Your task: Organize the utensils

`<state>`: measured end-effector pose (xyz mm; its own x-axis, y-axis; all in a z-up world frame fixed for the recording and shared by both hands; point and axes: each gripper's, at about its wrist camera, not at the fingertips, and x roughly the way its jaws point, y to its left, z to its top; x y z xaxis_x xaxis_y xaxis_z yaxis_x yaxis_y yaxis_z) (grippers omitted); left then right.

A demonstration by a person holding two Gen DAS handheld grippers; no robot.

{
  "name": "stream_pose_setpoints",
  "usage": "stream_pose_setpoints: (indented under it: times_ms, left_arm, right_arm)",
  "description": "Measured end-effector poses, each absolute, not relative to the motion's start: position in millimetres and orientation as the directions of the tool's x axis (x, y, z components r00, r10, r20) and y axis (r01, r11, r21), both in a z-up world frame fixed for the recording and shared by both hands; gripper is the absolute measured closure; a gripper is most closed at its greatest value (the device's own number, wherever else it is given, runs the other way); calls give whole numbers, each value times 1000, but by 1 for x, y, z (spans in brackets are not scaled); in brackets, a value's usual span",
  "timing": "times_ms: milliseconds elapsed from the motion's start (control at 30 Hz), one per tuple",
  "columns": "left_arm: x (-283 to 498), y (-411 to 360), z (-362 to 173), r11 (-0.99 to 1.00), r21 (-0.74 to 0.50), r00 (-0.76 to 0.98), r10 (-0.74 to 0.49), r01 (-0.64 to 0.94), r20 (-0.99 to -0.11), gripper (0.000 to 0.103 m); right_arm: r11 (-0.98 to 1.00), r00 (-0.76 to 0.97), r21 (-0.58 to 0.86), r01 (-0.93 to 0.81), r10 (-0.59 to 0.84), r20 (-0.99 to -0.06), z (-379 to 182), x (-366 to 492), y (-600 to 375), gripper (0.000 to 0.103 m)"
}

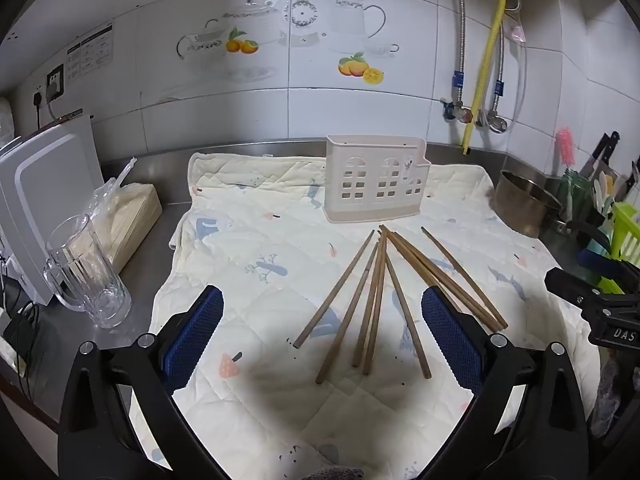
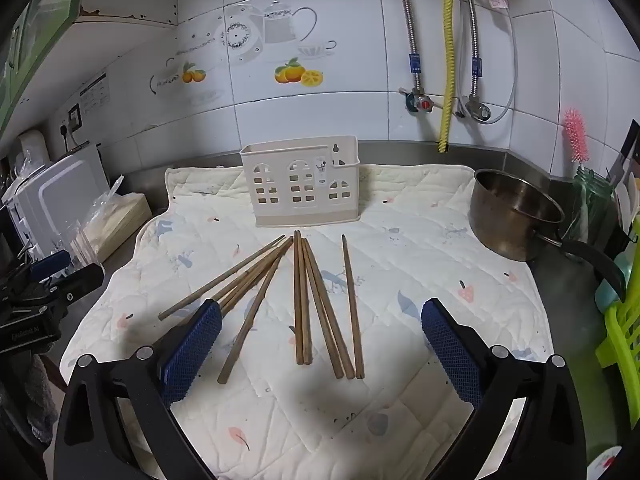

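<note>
— Where are the chopsticks [image 2: 304, 300]?

— Fanned out loose on the quilted cloth [image 2: 420, 248], their far tips bunched just in front of the cream utensil holder [image 2: 300, 182], which stands upright near the back edge of the cloth.

— Anything in the holder?

— Can't tell from here.

— And the tools?

— The left gripper [image 1: 322, 334] hangs above the near ends of the chopsticks, jaws spread as wide as they go, nothing between the blue pads [image 1: 192, 340]. The right gripper [image 2: 320, 344] is the same: fully spread, holding nothing, tipped down toward the sticks.

— What's around?

— A steel pot [image 2: 516, 216] off the cloth's right side, a glass mug [image 1: 86, 272] on the counter to the left.
</note>
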<state>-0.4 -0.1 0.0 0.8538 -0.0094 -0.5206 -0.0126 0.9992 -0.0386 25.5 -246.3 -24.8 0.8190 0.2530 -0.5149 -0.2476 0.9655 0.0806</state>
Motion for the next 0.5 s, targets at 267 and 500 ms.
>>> stream_pose_setpoints:
  times_ms: [267,500]
  left_arm:
    - [-5,-2,1,1000,-26,854,-16,3,-521,5]
    - [-4,-1,-4,999,-29,849,-2,-15,-528,5]
  right_arm:
    - [965,815,76,-252,254,-521,-24,23,-243,6]
    - [965,812,64,-256,250,-527,-25,25,-239,6]
